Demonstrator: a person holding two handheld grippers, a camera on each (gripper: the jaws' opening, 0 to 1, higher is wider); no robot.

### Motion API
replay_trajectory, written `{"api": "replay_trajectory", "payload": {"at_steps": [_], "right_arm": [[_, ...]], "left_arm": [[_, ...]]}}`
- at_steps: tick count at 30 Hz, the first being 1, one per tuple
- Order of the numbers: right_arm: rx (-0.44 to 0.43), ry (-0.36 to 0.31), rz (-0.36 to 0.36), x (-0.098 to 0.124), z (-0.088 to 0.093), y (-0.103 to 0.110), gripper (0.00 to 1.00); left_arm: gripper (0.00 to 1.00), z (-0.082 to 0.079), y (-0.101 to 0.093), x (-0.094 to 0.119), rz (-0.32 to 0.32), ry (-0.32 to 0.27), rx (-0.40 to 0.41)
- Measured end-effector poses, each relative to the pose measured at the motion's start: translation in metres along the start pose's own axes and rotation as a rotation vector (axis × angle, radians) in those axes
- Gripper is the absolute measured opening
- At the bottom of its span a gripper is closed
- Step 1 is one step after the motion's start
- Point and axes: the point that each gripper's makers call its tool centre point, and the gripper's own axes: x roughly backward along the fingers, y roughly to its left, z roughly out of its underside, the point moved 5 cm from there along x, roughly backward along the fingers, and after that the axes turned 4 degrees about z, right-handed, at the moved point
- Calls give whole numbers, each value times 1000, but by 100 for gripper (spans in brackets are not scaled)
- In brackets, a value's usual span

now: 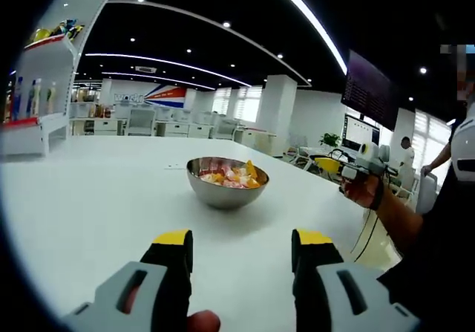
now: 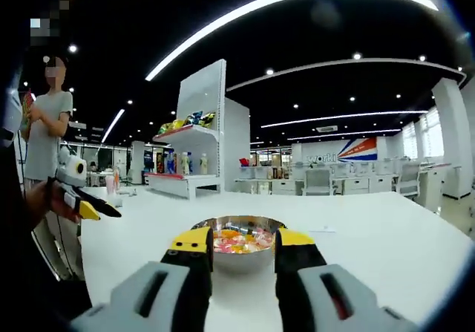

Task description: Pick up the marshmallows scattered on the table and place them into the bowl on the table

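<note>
Ahead of both grippers, the bowl (image 1: 226, 182) holds the marshmallows (image 1: 231, 174); we see none loose on the table (image 1: 89, 198). Left gripper (image 1: 241, 254) and right gripper (image 2: 243, 252) stand apart, empty; the task looks finished.

One bowl (image 1: 226, 183) stands on one table (image 1: 96, 206). The marshmallows (image 1: 231, 174) inside form a heap too jumbled to count; several colours show. Two grippers appear: the left gripper (image 1: 241, 250) and the right gripper (image 2: 243, 250), each with two jaws. One shelf unit (image 2: 197, 154) stands behind the table.
</note>
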Motion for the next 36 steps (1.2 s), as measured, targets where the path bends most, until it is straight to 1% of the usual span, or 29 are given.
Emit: {"api": "replay_trajectory", "payload": {"at_steps": [2, 5, 8, 12, 14, 16, 18, 20, 22, 24, 27, 32, 34, 36], "right_arm": [[-2, 8, -2, 3, 5, 3, 33], [21, 41, -13, 9, 12, 9, 33], [38, 56, -20, 10, 12, 10, 33], [51, 55, -25, 8, 9, 8, 34], [54, 59, -29, 6, 11, 7, 34], [53, 74, -43, 3, 16, 6, 35], [49, 93, -67, -2, 23, 6, 39], [33, 106, -99, -9, 30, 5, 44], [20, 97, -134, -16, 33, 6, 50], [20, 92, -158, -22, 35, 6, 56], [19, 120, -195, -36, 45, 0, 62], [42, 171, -221, -54, 60, -8, 64], [52, 178, -234, -58, 61, -9, 64], [58, 172, -249, -63, 61, -12, 65]], "left_arm": [[54, 0, 1, 0, -1, -1, -3], [54, 0, 2, 0, -6, 4, -4], [54, 1, 1, 0, -2, 8, -7], [55, 4, 3, -3, -1, 12, -5], [58, 4, 2, -4, 5, 15, -9], [60, 6, 2, -7, 13, 26, -17], [63, 7, 5, -11, 19, 29, -34], [68, 8, 12, -17, 16, 22, -46], [71, 11, 20, -26, 8, 16, -65], [77, 13, 24, -34, 14, 16, -84], [85, 15, 30, -47, 30, 18, -110], [93, 11, 36, -67, 67, 6, -156], [95, 5, 35, -73, 91, -9, -179], [95, 1, 33, -77, 111, -19, -187]]}}
